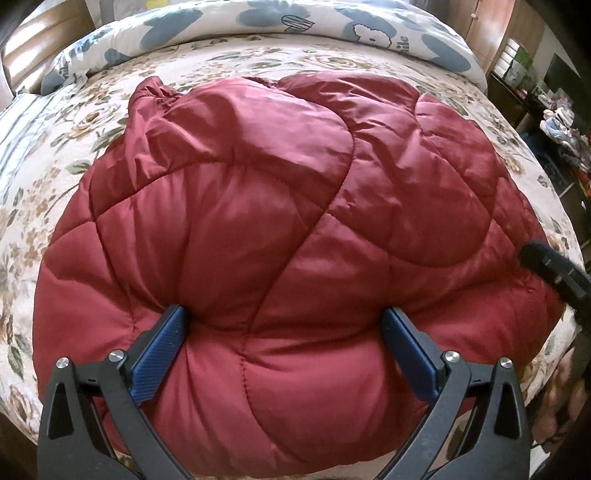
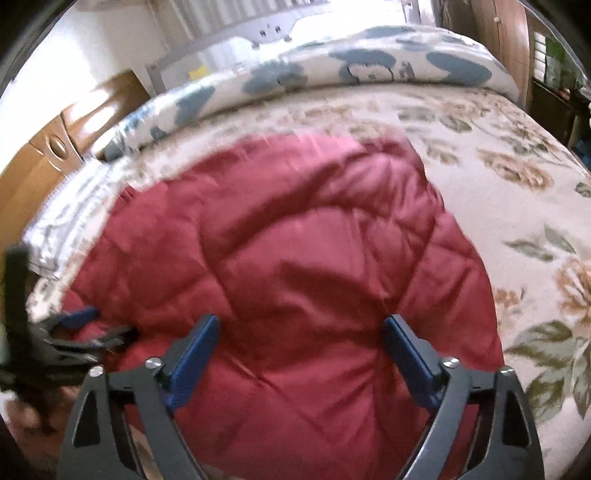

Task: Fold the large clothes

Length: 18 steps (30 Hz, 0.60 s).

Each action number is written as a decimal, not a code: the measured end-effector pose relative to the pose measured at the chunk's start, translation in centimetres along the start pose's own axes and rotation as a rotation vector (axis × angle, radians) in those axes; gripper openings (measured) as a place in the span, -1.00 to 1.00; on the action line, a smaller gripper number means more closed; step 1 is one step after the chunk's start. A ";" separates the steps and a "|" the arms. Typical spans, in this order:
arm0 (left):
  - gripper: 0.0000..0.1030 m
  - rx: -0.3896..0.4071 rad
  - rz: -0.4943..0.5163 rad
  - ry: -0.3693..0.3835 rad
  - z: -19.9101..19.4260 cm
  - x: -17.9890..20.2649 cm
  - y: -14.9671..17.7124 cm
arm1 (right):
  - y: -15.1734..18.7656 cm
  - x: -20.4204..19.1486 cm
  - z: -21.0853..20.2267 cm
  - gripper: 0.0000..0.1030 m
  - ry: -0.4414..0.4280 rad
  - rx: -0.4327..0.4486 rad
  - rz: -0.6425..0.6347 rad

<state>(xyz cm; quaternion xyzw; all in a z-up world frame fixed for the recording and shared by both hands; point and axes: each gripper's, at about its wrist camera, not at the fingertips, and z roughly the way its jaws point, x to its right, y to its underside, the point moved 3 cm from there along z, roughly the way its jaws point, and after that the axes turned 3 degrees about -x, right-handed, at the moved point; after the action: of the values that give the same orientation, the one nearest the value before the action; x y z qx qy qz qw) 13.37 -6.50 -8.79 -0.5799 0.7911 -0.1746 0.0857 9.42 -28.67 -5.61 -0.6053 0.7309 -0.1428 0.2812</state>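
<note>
A dark red quilted puffer jacket (image 1: 280,192) lies bunched into a rounded heap on the floral bedspread (image 1: 44,173). My left gripper (image 1: 284,317) stands wide open at the heap's near edge. Its blue fingertips (image 1: 173,325) dip into the puffy fabric, and a bulge of jacket sits between them without being pinched. In the blurred right wrist view the same jacket (image 2: 295,236) fills the middle, and my right gripper (image 2: 301,325) is open just over its near part. The right gripper's dark finger (image 1: 550,266) shows at the jacket's right edge. The left gripper (image 2: 81,332) shows at its left edge.
A folded white quilt with blue patches (image 1: 266,22) runs along the far side of the bed. Wooden furniture (image 2: 40,162) stands at the far left and cluttered shelves (image 1: 554,96) at the right. Bare bedspread (image 2: 517,184) lies to the right of the jacket.
</note>
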 end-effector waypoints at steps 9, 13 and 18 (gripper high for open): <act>0.97 0.051 -0.040 0.036 -2.6 -1.4 -1.2 | -2.1 1.0 4.2 0.72 0.049 -0.064 -0.026; 0.96 0.098 -0.102 -0.031 -3.7 -4.2 -2.9 | -2.1 2.0 4.6 0.72 0.038 -0.068 0.005; 0.97 0.037 -0.143 -0.057 -0.4 -7.0 -4.1 | -1.8 2.6 4.8 0.71 0.024 -0.059 0.037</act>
<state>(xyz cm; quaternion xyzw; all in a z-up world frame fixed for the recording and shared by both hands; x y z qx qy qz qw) 19.09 -0.91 -7.35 -0.6379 0.7417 -0.1781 0.1062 13.43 -30.97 -9.07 -0.5981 0.7490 -0.1230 0.2570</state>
